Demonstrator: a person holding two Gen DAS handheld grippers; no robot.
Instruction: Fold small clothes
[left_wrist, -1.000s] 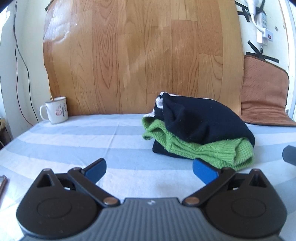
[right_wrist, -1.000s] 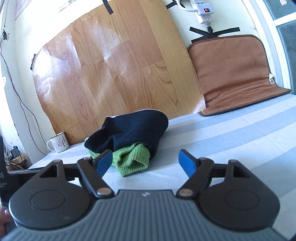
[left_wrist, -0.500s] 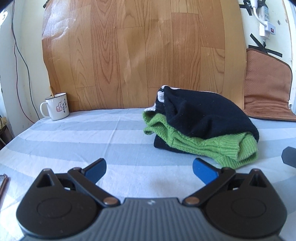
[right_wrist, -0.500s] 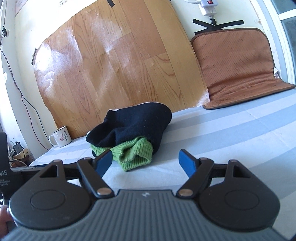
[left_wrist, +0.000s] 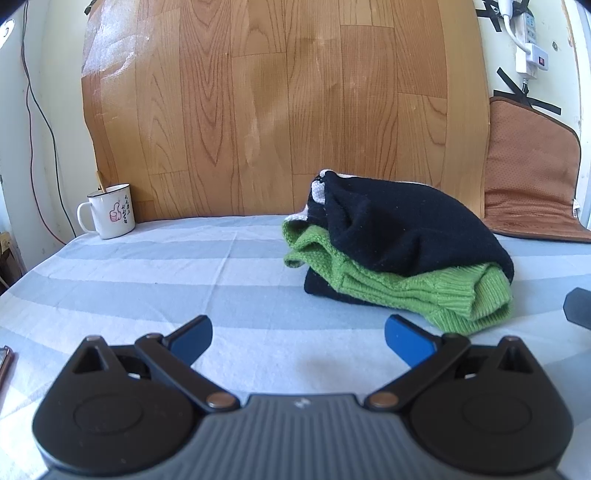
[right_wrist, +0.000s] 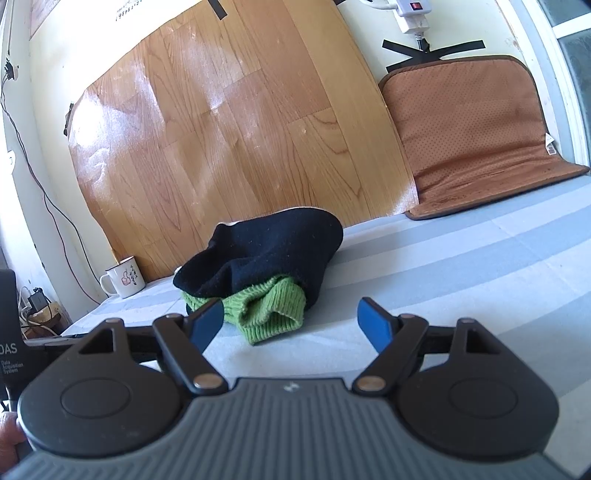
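Note:
A folded black and green knit garment (left_wrist: 399, 251) lies in a bundle on the blue-striped sheet (left_wrist: 184, 280), black on top, green ribbed layers below; a bit of white shows at its back. It also shows in the right wrist view (right_wrist: 266, 266). My left gripper (left_wrist: 299, 339) is open and empty, low over the sheet, to the near left of the bundle. My right gripper (right_wrist: 291, 325) is open and empty, just short of the bundle's green cuff (right_wrist: 273, 314). Part of the right gripper shows at the left wrist view's right edge (left_wrist: 578, 302).
A white enamel mug (left_wrist: 110, 214) stands at the back left by the wood-grain board (left_wrist: 277, 110). A brown cushion (right_wrist: 476, 136) leans on the wall at the back right. A power strip (left_wrist: 528, 44) hangs above it. A black device (right_wrist: 9, 332) stands at the left.
Both grippers have drawn slightly back and tilted, so the bundle sits a little further off in both views. Both stay open; the garment has not moved.

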